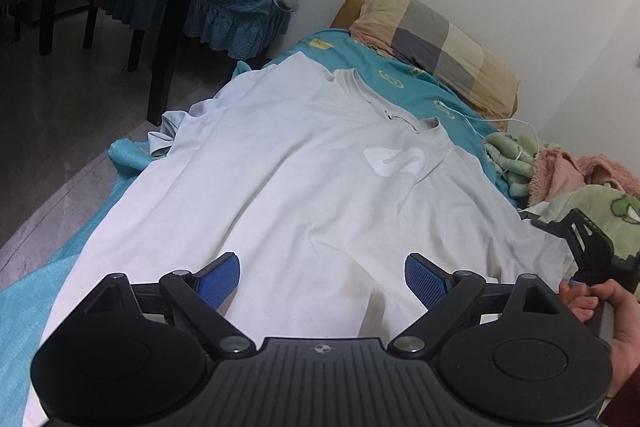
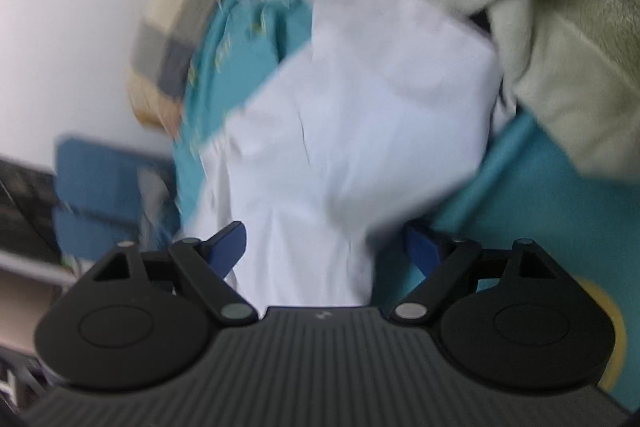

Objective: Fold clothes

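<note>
On the left, the white T-shirt [image 1: 304, 179] lies spread out on the teal bed sheet [image 1: 404, 75]. Its neck points away toward the checked pillow [image 1: 436, 43]. One sleeve [image 1: 168, 135] is bunched up at the left edge of the bed. The shirt has soft wrinkles and a faint yellowish stain near its bottom edge.

The left gripper [image 1: 322, 277] hangs over the bottom part of the shirt. Its blue fingers [image 1: 218, 281] are wide apart and hold nothing.

Further right, the right gripper [image 2: 320, 247] is seen in a very blurry picture. Its fingers are apart too, and white shirt cloth runs between them, but they are not squeezing it. A fluffy green blanket [image 2: 540, 27] sits just beside the shirt on that side.

The shirt looks flat and open, not folded. I think this is the laying-out or grabbing part of the job. Next, each gripper needs to close on an edge of the cloth, catching only the shirt and not the sheet or blanket.
</note>
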`<state>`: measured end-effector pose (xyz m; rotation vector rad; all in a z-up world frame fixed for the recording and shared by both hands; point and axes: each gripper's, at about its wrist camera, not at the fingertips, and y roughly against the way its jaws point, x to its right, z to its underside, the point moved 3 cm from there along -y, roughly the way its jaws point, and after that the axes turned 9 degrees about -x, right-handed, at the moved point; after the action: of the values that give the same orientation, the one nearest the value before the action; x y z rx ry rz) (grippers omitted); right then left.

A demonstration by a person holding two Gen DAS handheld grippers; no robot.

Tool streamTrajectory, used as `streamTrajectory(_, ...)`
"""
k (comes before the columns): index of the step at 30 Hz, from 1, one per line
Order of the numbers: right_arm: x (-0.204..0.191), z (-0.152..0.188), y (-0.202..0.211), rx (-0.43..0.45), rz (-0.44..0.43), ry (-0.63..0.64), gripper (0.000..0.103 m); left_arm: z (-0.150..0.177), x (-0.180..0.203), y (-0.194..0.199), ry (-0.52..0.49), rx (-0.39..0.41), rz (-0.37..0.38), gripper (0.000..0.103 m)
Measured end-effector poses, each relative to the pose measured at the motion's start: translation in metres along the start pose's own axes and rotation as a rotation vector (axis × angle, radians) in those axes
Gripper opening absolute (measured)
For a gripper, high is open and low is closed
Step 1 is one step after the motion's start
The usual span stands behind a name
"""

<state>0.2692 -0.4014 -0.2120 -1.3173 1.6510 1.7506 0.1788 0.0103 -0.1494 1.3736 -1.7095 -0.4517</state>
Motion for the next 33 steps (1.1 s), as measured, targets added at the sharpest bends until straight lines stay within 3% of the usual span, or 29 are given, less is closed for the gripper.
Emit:
streamTrajectory(2, 0.002, -0.007, 0.002, 0.083, 0.0, 0.028, 0.087, 0.0, 0.0, 0.0, 0.003, 0.003, -0.002, 0.091)
streamTrajectory(8, -0.003, -0.025, -0.009, 0.292, 0.152, 0.261, 0.086, 0.001, -0.002, -0.005, 0.01, -0.005, -0.005, 0.091)
streamTrajectory(13, -0.029, -0.032, -0.017, 0.42, 0.254, 0.502, 0.077, 0.001, -0.005, -0.014, 0.01, -0.022, -0.009, 0.091)
streamTrajectory(14, -0.036, -0.035, -0.018, 0.433, 0.269, 0.529, 0.073, 0.0, -0.005, -0.015, 0.011, -0.022, -0.011, 0.091)
streamTrajectory(16, -0.049, -0.039, -0.02, 0.458, 0.3, 0.583, 0.049, -0.001, -0.006, -0.014, 0.013, -0.014, -0.012, 0.091)
streamTrajectory(17, -0.059, -0.039, -0.02, 0.47, 0.322, 0.623, 0.02, -0.003, -0.007, -0.013, 0.014, -0.007, -0.013, 0.091)
streamTrajectory(18, -0.07, -0.035, -0.02, 0.48, 0.351, 0.676, 0.012, -0.004, -0.008, -0.01, 0.014, 0.004, -0.016, 0.091)
streamTrajectory(21, -0.109, -0.01, -0.016, 0.523, 0.392, 0.87, 0.011, -0.01, -0.009, 0.0, 0.012, 0.042, -0.024, 0.091)
streamTrajectory(27, -0.177, 0.097, -0.03, 0.473, 0.33, 1.333, 0.011, -0.026, -0.018, 0.026, 0.013, 0.132, -0.047, 0.091)
streamTrajectory(33, -0.161, 0.163, -0.073, 0.145, 0.274, 1.358, 0.013, -0.036, -0.03, 0.041, 0.019, 0.177, -0.059, 0.091)
